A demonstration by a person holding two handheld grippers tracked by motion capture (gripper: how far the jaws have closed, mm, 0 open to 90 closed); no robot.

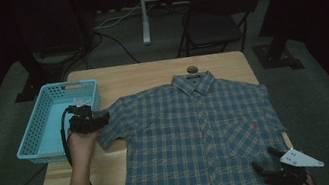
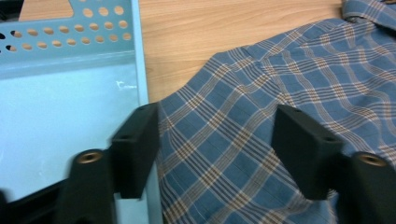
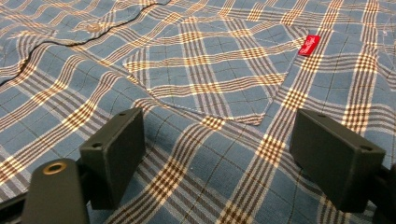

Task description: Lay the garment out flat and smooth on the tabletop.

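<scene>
black jaws of the right gripper (image 1: 265, 157) are standing wide apart just above the shirt (image 1: 199, 132), below its chest pocket (image 3: 205, 79). shirt is lying flat, buttoned, across the table (image 1: 149, 74). left gripper (image 1: 101, 118) is hovering open over the sleeve (image 2: 224, 154), beside the blue basket (image 1: 33, 139).

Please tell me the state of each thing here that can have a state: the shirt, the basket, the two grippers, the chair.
shirt: spread flat on the table, front up, buttoned, collar at the far side.
basket: upright, open, nothing in the part seen.
left gripper: open, jaws over the shirt's sleeve.
right gripper: open, jaws over the shirt below the pocket.
folding chair: unfolded, unoccupied.
</scene>
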